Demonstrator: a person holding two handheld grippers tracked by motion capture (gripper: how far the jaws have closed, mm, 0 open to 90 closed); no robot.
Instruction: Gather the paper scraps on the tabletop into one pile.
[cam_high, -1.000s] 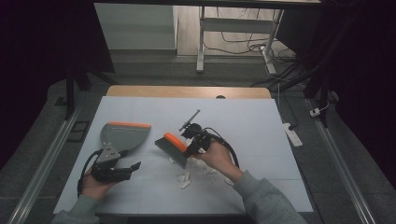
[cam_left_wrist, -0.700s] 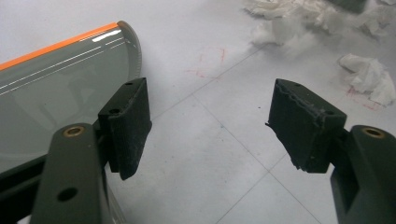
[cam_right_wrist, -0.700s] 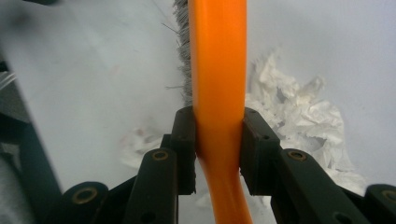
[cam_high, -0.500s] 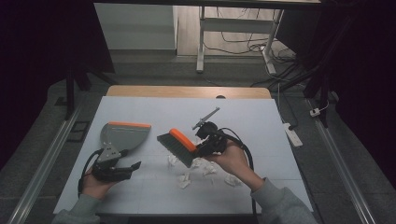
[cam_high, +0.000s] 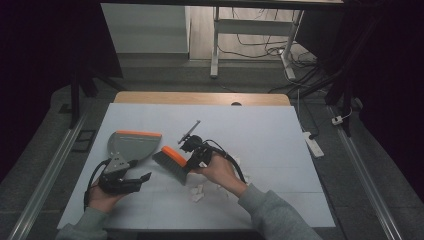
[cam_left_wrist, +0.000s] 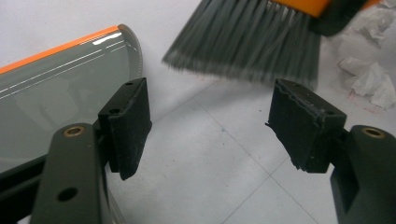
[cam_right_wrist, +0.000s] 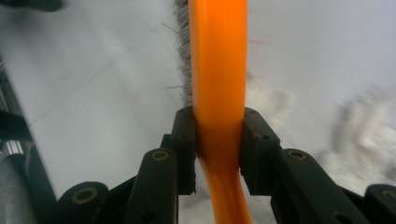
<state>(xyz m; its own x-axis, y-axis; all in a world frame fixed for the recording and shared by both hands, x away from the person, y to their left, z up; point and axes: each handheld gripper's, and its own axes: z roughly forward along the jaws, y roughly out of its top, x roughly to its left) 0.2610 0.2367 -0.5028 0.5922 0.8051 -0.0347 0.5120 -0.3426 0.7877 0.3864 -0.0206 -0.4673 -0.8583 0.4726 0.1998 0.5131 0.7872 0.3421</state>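
In the high view, the left claw (cam_high: 142, 177) sits at lower left on the white tabletop (cam_high: 260, 130), just below the grey dustpan (cam_high: 131, 145). At centre, the right claw (cam_high: 192, 160) holds the orange-backed brush (cam_high: 171, 162), with crumpled paper scraps (cam_high: 197, 192) below it.

In the left gripper view, the jaws stand released; the dustpan (cam_left_wrist: 56, 79) lies at left, the brush bristles (cam_left_wrist: 247, 44) at top and the scraps (cam_left_wrist: 369, 77) at upper right.

In the right gripper view, the right claw (cam_right_wrist: 218, 149) is clenched on the brush's orange handle (cam_right_wrist: 218, 70).
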